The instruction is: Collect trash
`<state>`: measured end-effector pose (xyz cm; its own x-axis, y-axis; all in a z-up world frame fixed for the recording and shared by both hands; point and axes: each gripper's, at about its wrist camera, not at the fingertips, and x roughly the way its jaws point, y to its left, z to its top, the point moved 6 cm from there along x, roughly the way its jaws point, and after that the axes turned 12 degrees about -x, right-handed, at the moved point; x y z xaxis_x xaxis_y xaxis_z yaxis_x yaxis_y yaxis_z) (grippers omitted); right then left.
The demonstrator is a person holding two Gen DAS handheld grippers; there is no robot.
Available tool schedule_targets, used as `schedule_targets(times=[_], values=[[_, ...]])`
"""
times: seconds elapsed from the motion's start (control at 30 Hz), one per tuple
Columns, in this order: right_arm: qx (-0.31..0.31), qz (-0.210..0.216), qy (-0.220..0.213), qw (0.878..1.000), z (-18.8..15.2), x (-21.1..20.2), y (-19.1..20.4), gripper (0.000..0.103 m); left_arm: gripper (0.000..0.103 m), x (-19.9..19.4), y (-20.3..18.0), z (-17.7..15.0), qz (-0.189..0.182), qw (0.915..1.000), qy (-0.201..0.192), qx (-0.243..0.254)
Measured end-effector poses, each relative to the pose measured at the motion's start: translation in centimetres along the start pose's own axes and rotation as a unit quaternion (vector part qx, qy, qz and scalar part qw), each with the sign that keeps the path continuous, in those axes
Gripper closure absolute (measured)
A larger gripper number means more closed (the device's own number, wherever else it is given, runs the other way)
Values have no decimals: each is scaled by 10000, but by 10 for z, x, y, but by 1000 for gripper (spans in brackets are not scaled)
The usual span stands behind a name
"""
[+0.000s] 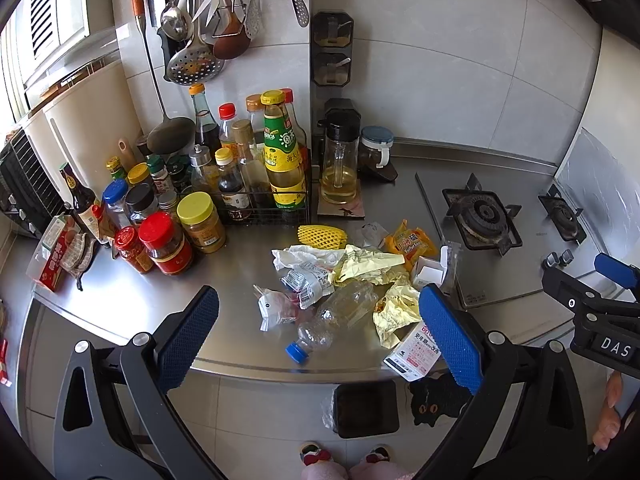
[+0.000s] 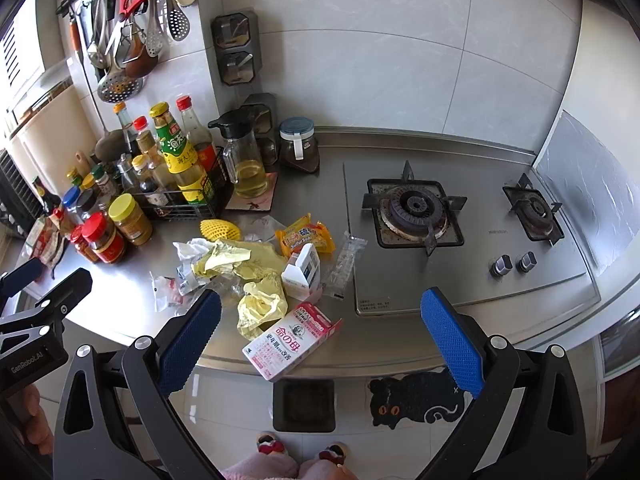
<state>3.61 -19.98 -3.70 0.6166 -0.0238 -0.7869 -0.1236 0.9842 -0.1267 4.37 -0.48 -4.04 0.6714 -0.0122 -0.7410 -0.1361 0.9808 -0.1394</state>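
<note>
A heap of trash lies on the steel counter [image 1: 132, 300]: a clear plastic bottle [image 1: 336, 316] with a blue cap, crumpled yellow wrappers [image 1: 368, 266], a yellow foam net [image 1: 322, 237], an orange snack packet [image 1: 410, 242], white wrappers [image 1: 308, 280] and a pink-and-white medicine box [image 2: 292, 340] at the front edge. My left gripper [image 1: 320, 336] is open, held above the counter's front edge with the bottle between its fingers in view. My right gripper [image 2: 320, 336] is open and empty above the medicine box. A black trash bin [image 2: 304, 404] stands on the floor below.
Sauce bottles and spice jars [image 1: 200, 184] crowd the counter's left and back. An oil jug [image 1: 340, 164] stands behind the heap. A gas hob [image 2: 416, 212] lies to the right. Utensils [image 1: 200, 20] hang on the wall. A cat-shaped mat [image 2: 416, 400] lies on the floor.
</note>
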Motion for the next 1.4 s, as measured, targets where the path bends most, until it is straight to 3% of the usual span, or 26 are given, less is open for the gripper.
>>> schedule_targets(times=[1.4], values=[[29, 49, 5, 10000, -2, 2, -3, 3, 8, -1, 1, -1, 20, 10000, -2, 23]])
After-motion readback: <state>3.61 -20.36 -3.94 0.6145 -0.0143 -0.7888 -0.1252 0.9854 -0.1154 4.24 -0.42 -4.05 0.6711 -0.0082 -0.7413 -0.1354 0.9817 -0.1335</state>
